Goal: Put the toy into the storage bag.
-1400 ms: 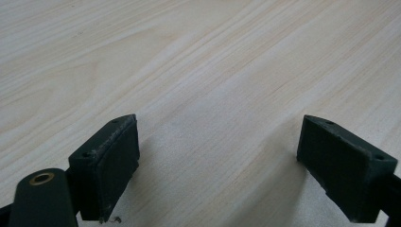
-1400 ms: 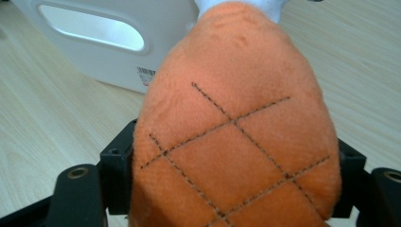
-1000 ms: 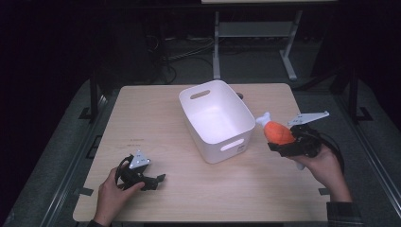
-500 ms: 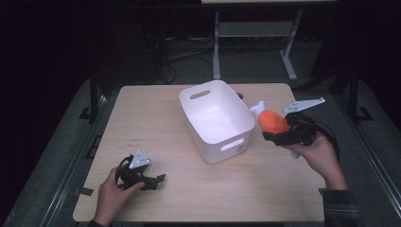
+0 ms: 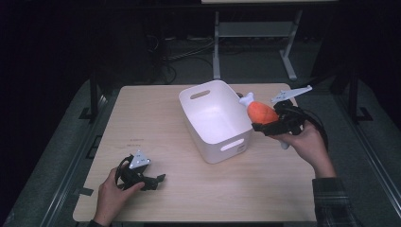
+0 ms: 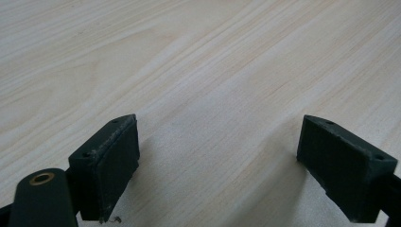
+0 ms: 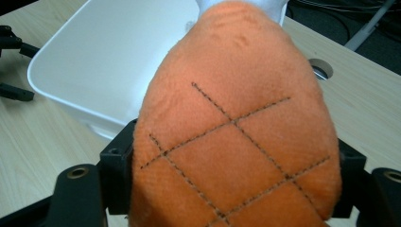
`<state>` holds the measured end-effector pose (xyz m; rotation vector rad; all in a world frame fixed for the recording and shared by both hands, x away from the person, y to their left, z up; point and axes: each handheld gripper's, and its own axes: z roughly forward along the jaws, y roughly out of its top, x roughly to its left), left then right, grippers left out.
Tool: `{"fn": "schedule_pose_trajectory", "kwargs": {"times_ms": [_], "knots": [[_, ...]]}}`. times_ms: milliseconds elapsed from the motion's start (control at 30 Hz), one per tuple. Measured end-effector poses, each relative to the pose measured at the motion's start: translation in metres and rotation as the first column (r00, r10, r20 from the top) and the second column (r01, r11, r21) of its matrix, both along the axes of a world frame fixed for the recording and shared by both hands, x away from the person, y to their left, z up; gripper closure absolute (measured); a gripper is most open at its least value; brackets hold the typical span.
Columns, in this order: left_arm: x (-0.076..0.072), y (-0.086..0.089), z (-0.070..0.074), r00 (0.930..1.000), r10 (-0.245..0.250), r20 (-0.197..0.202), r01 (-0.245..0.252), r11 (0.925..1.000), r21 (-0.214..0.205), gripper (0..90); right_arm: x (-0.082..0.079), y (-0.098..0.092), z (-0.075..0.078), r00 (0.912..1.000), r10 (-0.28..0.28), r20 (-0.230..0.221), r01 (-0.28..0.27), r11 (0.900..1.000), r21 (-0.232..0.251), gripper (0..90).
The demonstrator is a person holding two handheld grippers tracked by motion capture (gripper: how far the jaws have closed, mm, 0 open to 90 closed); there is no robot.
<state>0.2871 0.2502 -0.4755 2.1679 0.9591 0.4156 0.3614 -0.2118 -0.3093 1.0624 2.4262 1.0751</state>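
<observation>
My right gripper [image 5: 265,124] has its jaws pinching the orange plush drumstick [image 5: 262,112] at its fat end; in the right gripper view the two black jaws press into the toy's sides [image 7: 234,137], and its stitched diamond pattern faces the camera. The toy's white bone tip [image 5: 247,99] points away from my hand, toward the far left. I hold the drumstick above the table, at the right rim of the white bin [image 5: 215,118], its orange body just at that rim and the white tip over the bin's far right corner. The bin sits near the middle of the wooden table [image 5: 156,118], slightly turned, with a handle slot in its far wall and another in its near wall.

My left gripper [image 5: 153,180] rests low at the near left of the table, well apart from the bin. In the left gripper view its jaws are spread wide, with bare wood grain [image 6: 213,85] between them. My left hand [image 5: 111,196] wraps its body from the near side.
</observation>
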Motion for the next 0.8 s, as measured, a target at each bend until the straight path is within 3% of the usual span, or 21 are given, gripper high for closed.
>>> {"fn": "schedule_pose_trajectory", "kwargs": {"times_ms": [800], "knots": [[0.0,0.0,0.0,1.0,0.0,0.0,0.0,1.0,0.0,12.9,0.034,0.062,0.012,0.9987,0.043,-0.026,-0.043,0.9991,-0.006,25.4]]}}
